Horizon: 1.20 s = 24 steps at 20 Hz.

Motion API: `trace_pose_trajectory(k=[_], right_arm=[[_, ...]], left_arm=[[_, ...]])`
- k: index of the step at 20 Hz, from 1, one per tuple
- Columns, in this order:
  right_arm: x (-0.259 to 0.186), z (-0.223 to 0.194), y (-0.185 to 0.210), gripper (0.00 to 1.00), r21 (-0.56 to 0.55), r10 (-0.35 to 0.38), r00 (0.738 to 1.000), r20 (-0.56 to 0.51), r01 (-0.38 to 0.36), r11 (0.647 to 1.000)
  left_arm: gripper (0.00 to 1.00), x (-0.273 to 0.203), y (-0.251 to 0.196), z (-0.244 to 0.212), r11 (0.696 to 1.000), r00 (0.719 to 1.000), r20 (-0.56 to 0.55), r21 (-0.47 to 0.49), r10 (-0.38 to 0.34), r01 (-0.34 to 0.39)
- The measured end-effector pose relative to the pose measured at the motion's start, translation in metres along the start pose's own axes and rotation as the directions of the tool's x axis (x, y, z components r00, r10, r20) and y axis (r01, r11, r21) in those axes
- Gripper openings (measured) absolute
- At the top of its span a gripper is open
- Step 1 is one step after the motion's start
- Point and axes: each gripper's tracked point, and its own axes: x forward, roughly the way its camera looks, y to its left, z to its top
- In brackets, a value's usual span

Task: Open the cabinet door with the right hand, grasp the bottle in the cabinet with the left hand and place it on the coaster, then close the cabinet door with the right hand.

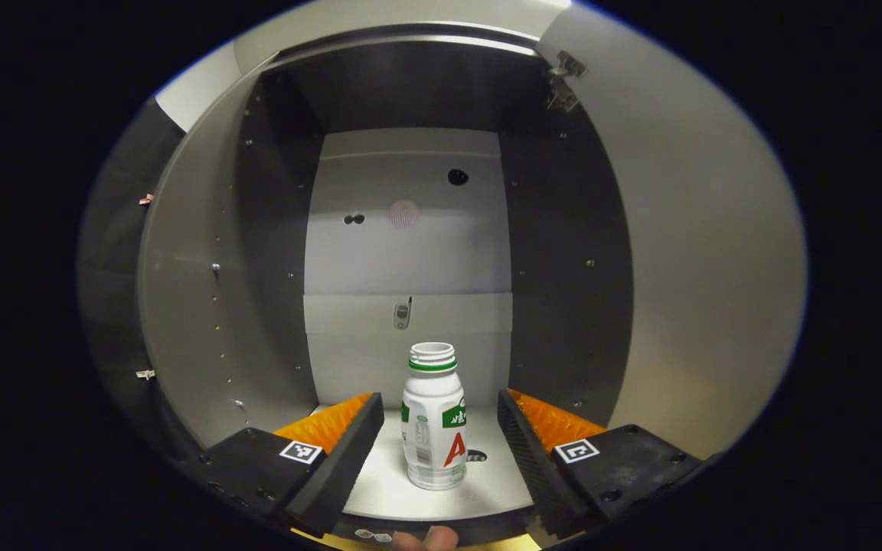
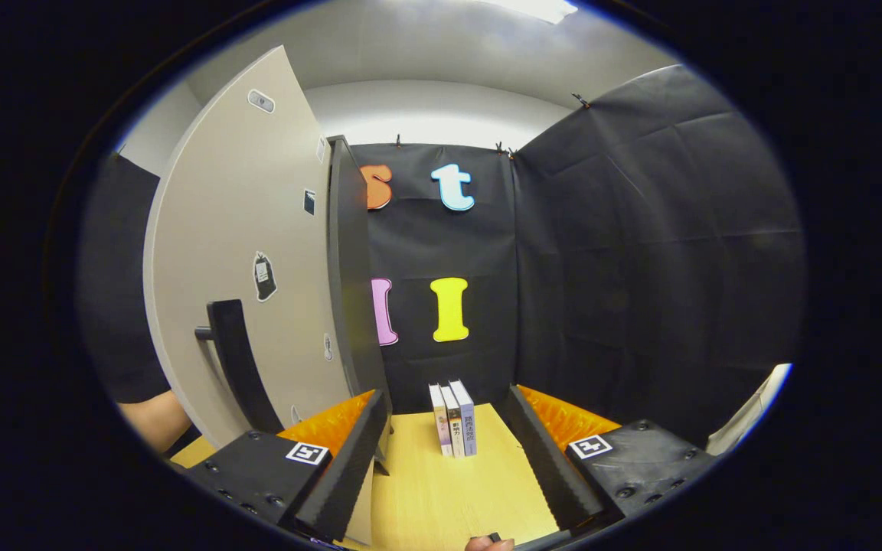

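In the left gripper view a small white bottle [image 1: 434, 417] with a green band and no cap stands upright on the floor of the open cabinet [image 1: 410, 229]. My left gripper [image 1: 437, 425] is open, its fingers on either side of the bottle without touching it. In the right gripper view the cabinet door [image 2: 242, 252] stands swung open on the left, its dark bar handle [image 2: 238, 367] facing me. My right gripper [image 2: 445, 432] is open and holds nothing, just right of the door's edge.
Three books [image 2: 453, 419] stand upright on the wooden table [image 2: 441, 490] ahead of the right gripper. A person's arm [image 2: 154, 417] shows at the left behind the door. Cabinet side walls [image 1: 563, 268] close in on both sides of the bottle.
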Motion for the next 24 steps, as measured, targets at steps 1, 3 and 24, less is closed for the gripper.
trace_pose_trajectory(k=[1, 3, 24], right_arm=[[0.005, -0.001, -0.003, 0.98, -0.001, -0.004, 1.0, -0.004, 0.004, 1.0], [0.01, -0.003, -0.008, 0.98, -0.007, -0.009, 1.0, -0.008, 0.009, 1.0], [0.003, 0.005, -0.001, 0.98, -0.014, -0.014, 1.0, 0.018, 0.014, 1.0]], left_arm=[[0.95, 0.007, 0.0, -0.005, 1.0, 1.0, -0.006, -0.001, 0.005, -0.005], [0.94, 0.02, 0.001, -0.015, 1.0, 0.999, -0.02, 0.002, 0.029, -0.029], [0.71, -0.047, 0.061, 0.012, 0.999, 0.999, 0.029, -0.013, 0.042, -0.042]])
